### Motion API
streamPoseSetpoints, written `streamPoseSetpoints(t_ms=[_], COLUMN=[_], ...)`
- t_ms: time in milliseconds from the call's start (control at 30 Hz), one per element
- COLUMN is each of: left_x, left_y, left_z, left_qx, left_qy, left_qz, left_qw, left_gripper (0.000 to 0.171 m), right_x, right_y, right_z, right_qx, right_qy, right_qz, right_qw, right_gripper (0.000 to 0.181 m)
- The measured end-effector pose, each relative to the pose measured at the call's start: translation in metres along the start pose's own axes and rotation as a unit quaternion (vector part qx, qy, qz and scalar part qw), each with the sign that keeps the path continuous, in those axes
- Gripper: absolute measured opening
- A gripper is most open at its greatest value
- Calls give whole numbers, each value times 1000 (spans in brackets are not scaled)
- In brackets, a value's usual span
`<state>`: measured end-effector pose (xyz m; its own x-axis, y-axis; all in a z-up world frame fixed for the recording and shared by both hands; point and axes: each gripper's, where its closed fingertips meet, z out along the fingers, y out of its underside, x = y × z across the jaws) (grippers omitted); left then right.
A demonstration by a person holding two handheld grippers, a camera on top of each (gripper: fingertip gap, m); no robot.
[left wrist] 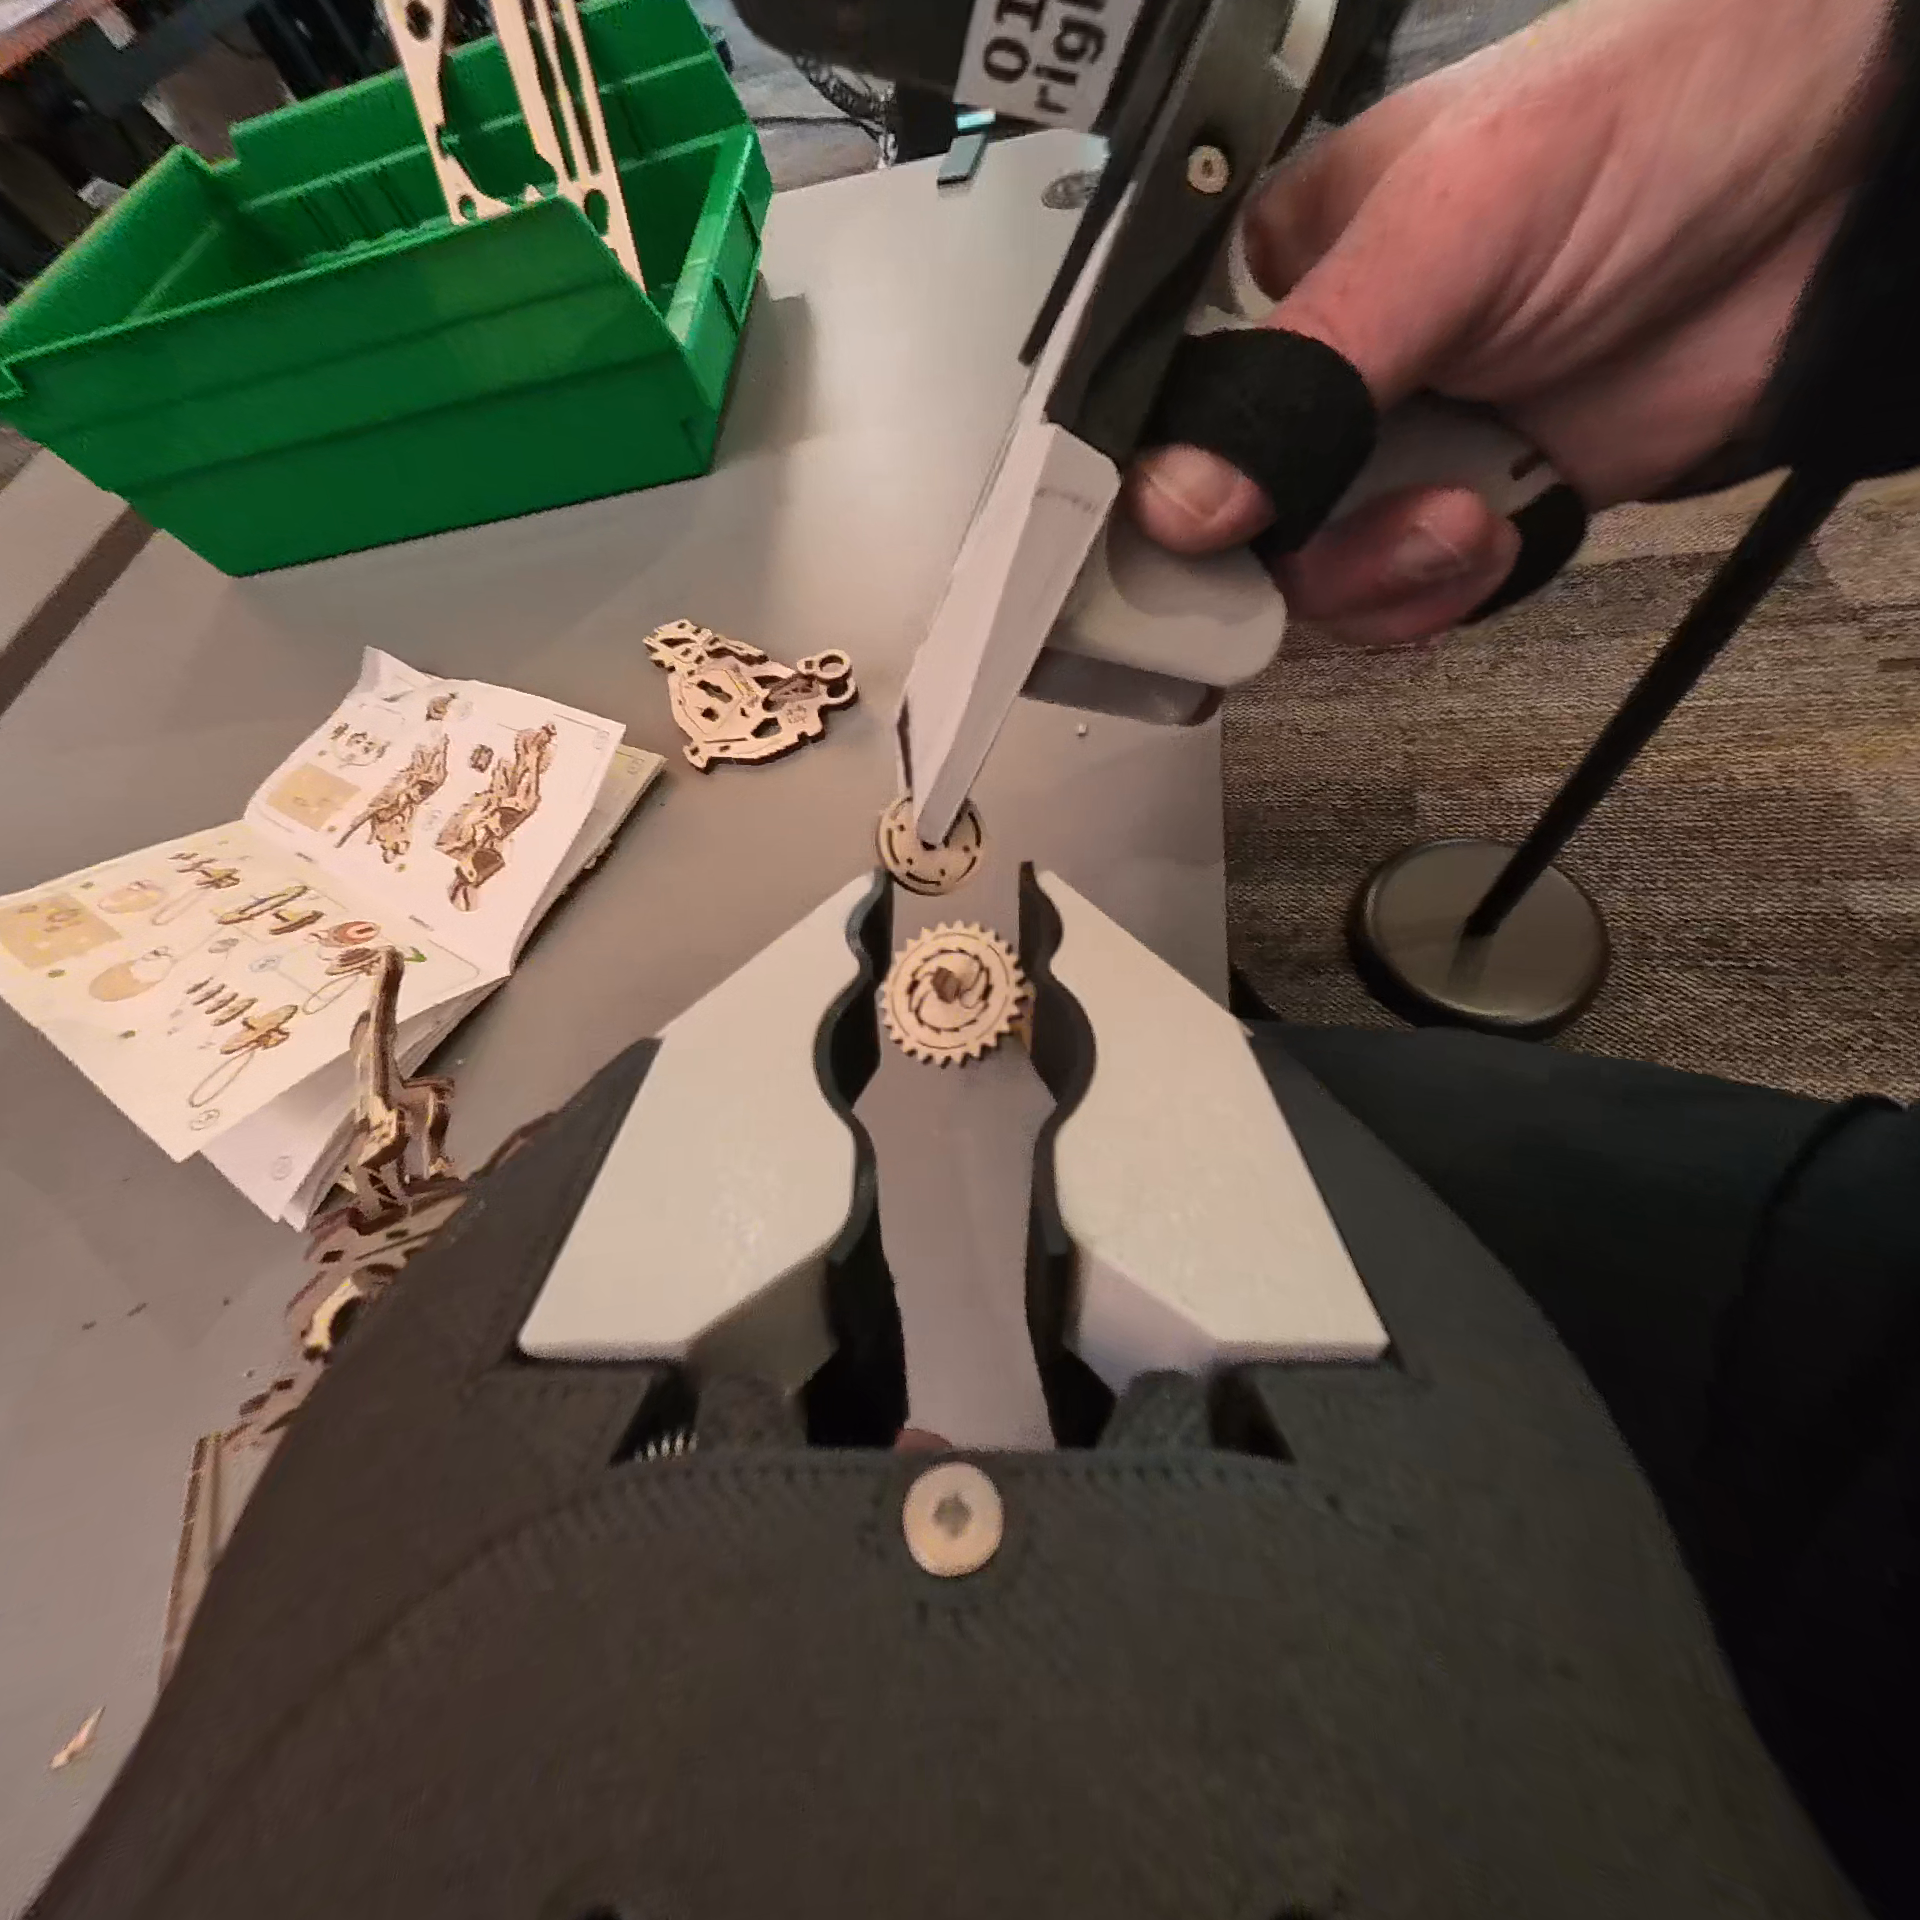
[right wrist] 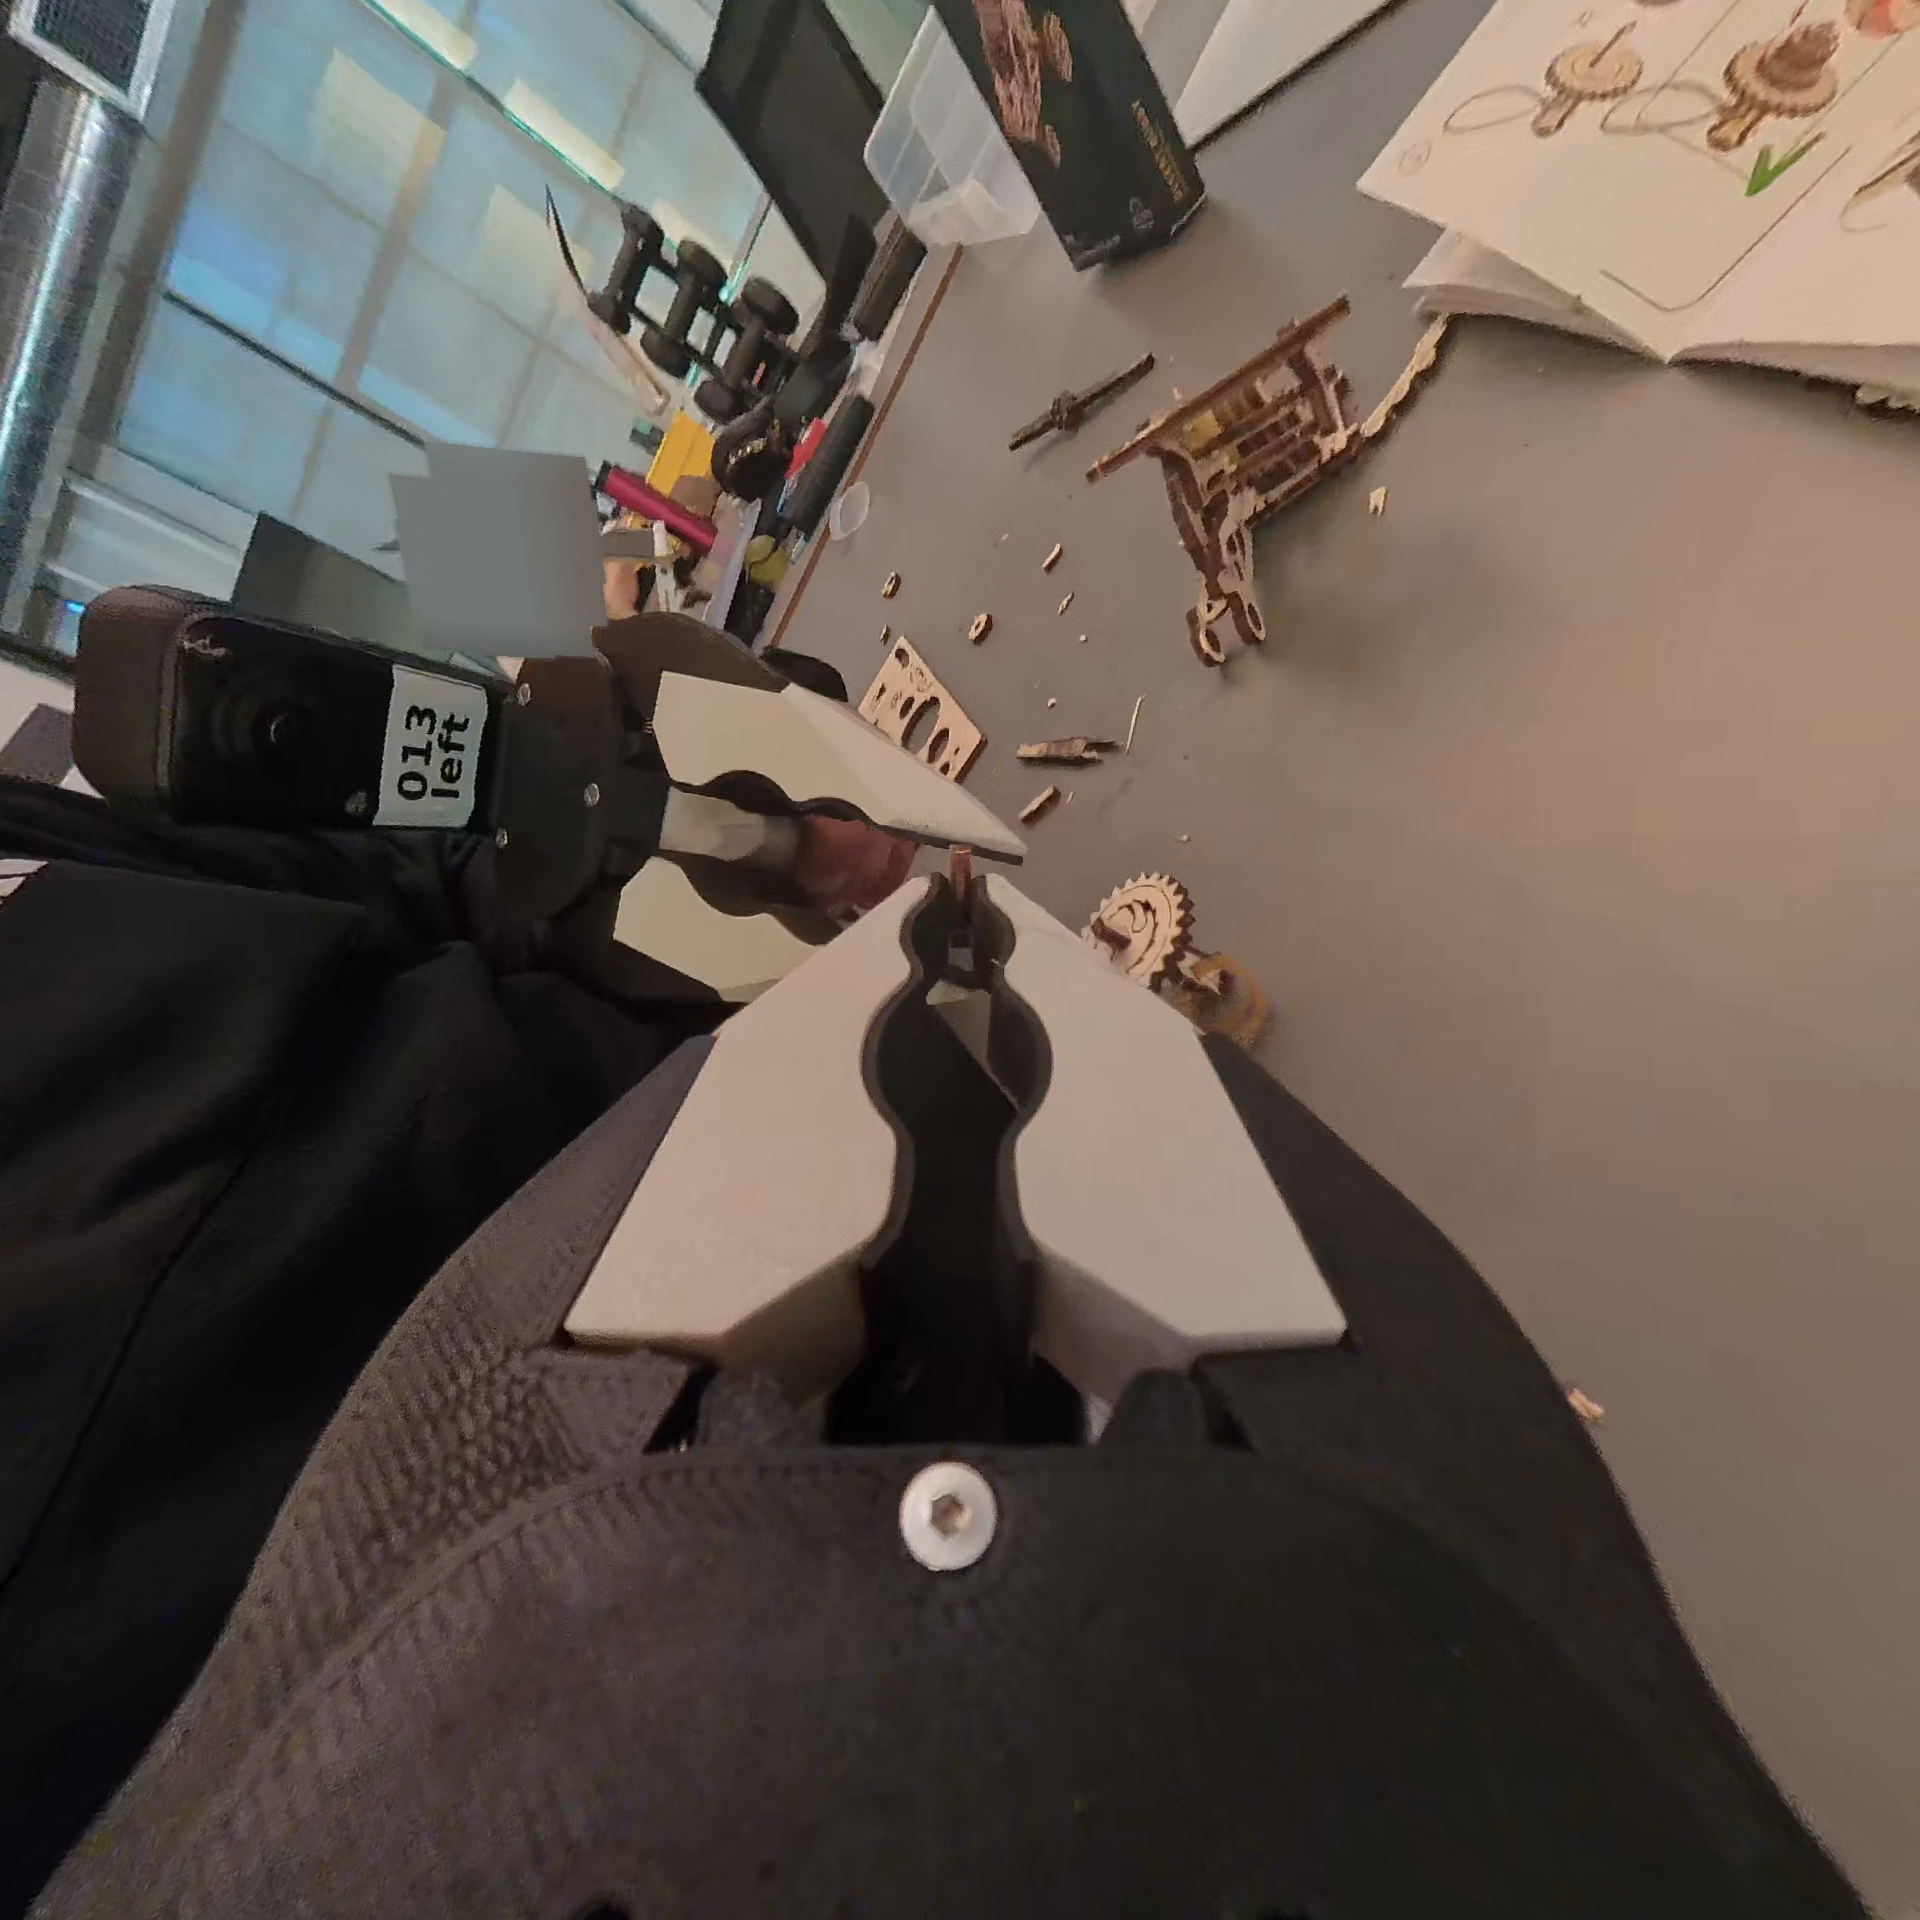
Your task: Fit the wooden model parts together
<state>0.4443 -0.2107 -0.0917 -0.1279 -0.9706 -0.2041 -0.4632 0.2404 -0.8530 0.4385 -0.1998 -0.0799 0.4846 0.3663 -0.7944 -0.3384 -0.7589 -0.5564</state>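
In the left wrist view my left gripper [left wrist: 956, 883] is open and held over a toothed wooden gear [left wrist: 958, 997] that lies on the grey table [left wrist: 623, 499]; the gear shows between the fingers. Just beyond it, my right gripper [left wrist: 930, 821] comes down from above, shut on a small round wooden disc [left wrist: 928, 850]. In the right wrist view the disc [right wrist: 961, 909] stands edge-on between the nearly closed tips of the right gripper [right wrist: 958, 894]. The gear [right wrist: 1138, 925] lies just to the right, joined to a second wheel [right wrist: 1226, 997].
A green bin [left wrist: 416, 312] holding wooden sheets stands at the back left. An open instruction booklet [left wrist: 312, 914], a flat wooden subassembly [left wrist: 748, 707] and a part-built model [right wrist: 1236, 447] lie on the table, with scraps, a punched offcut [right wrist: 925, 707] and a black box [right wrist: 1081, 125]. Less than 4 cm separates the two grippers' tips.
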Motion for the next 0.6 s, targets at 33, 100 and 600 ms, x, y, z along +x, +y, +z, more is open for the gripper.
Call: streamPoseSetpoints(t_ms=[33,100,600], left_x=[1,1,-5], left_y=[2,7,12], left_z=[-1,-2,-7], left_qx=[-3,-12,2], left_qy=[4,4,4], left_qz=[-1,-7,-10], left_qw=[1000,1000,1000], left_gripper=[22,18,30], right_x=[1,2,9], right_y=[1,4,5], right_z=[1,5,12], right_qx=[-13,-43,-61], right_qy=[-4,-10,-20], right_qz=[4,8,20], right_qw=[1000,999,998], right_gripper=[0,0,1])
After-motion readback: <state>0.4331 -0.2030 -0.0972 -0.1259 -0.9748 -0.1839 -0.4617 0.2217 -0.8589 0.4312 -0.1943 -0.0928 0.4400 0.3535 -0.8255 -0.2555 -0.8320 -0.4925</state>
